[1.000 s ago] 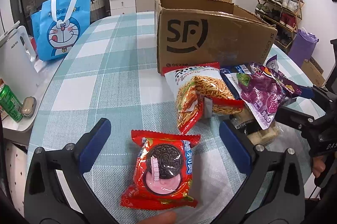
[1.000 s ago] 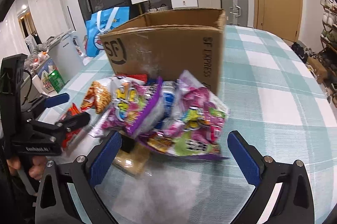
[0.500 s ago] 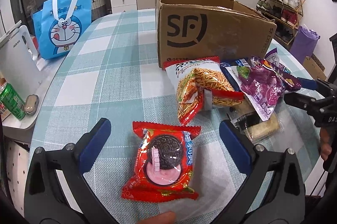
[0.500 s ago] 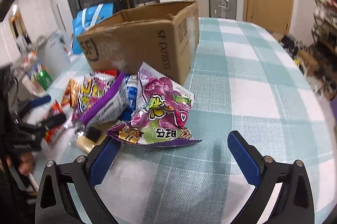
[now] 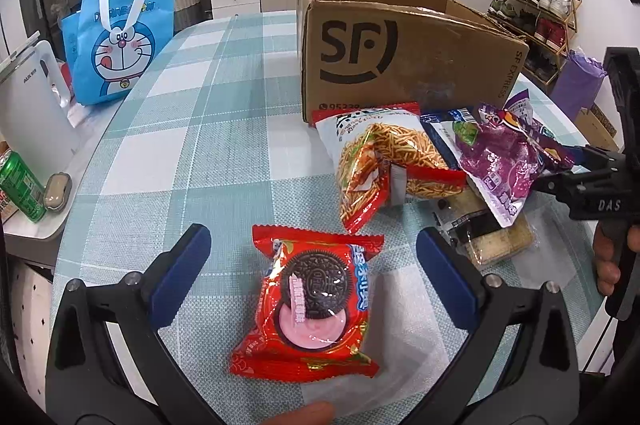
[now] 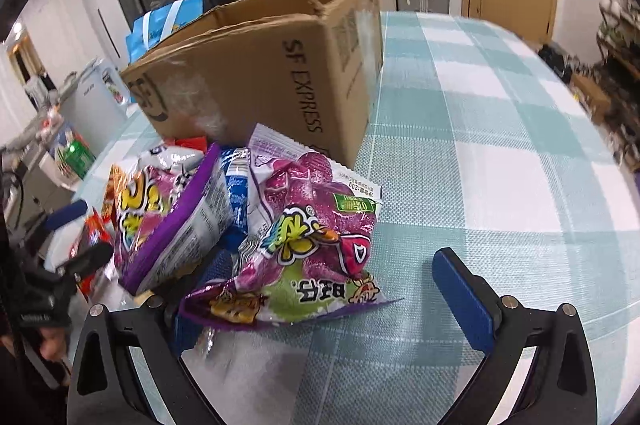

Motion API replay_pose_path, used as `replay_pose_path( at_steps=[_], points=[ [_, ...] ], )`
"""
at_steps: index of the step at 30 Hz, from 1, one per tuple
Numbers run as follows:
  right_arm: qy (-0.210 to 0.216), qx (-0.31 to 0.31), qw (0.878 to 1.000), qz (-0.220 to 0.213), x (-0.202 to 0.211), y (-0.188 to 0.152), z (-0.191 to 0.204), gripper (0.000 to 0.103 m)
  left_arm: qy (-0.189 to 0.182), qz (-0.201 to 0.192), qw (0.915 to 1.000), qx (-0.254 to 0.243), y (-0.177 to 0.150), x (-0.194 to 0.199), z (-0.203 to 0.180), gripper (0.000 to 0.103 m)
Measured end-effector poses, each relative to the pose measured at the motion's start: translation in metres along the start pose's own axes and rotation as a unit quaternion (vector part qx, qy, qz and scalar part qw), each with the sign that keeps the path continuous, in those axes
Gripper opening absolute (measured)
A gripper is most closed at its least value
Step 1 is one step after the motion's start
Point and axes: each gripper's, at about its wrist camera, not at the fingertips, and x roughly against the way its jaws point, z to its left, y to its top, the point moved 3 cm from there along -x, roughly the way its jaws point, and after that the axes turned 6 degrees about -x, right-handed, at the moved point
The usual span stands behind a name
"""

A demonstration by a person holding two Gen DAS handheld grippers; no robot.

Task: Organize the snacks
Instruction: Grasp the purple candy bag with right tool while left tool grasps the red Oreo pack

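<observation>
A red cookie packet (image 5: 312, 301) lies on the checked tablecloth between the open fingers of my left gripper (image 5: 316, 269), untouched. Behind it a noodle-snack bag (image 5: 384, 161), a purple bag (image 5: 504, 157) and a clear cracker pack (image 5: 492, 237) lie in a pile before the open SF cardboard box (image 5: 400, 45). My right gripper (image 6: 320, 289) is open, its left finger partly hidden under the edge of a purple grape-candy bag (image 6: 312, 233). A second purple bag (image 6: 168, 225) and a blue packet (image 6: 238, 181) lie beside it, by the box (image 6: 260, 77).
A blue Doraemon bag (image 5: 116, 41) stands at the table's far left edge. A green can (image 5: 20, 185) and a white appliance (image 5: 32, 97) sit on a side surface left of the table. Checked tablecloth (image 6: 500, 145) stretches right of the box. A shoe rack (image 5: 536, 1) stands far right.
My right gripper has swung right and closer to the grape-candy bag, whose edge now covers its left finger. My left gripper has drawn back slightly from the cookie packet.
</observation>
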Motion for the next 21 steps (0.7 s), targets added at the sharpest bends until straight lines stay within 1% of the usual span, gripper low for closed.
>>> replay_pose_path(
  at_steps=[4,6,7,9,10,11,12,17,21],
  points=[
    [-0.003,-0.003,1.000,0.000,-0.002,0.003,0.000,0.102,-0.005,0.004,1.0000,0.003,0.000,-0.002,0.001,0.102],
    [-0.010,0.002,1.000,-0.003,-0.002,0.002,0.002,0.091,-0.005,0.006,1.0000,0.005,0.000,-0.003,0.002,0.102],
    [-0.011,0.004,1.000,-0.006,-0.001,0.002,0.002,0.088,-0.006,0.006,1.0000,0.005,0.000,-0.003,0.001,0.102],
    [-0.015,0.004,1.000,-0.012,0.001,0.001,0.003,0.077,-0.005,0.006,1.0000,0.005,0.000,-0.003,0.001,0.102],
    [-0.014,0.003,1.000,-0.015,0.002,0.000,0.003,0.074,-0.006,0.006,1.0000,0.004,0.000,-0.003,0.001,0.102],
    [-0.008,0.003,1.000,-0.017,0.003,-0.001,0.004,0.067,-0.005,0.006,1.0000,0.003,0.000,-0.003,0.001,0.102],
    [0.000,0.004,1.000,-0.019,0.004,-0.002,0.005,0.064,-0.005,0.006,1.0000,0.003,0.000,-0.003,0.001,0.102],
    [-0.014,0.024,0.999,-0.045,0.014,-0.007,0.012,0.062,-0.004,0.008,1.0000,0.002,0.000,-0.004,0.001,0.102],
    [-0.003,0.016,0.998,-0.056,0.023,-0.012,0.011,0.061,-0.003,0.009,0.9999,0.003,-0.001,-0.004,0.001,0.102]
  ],
)
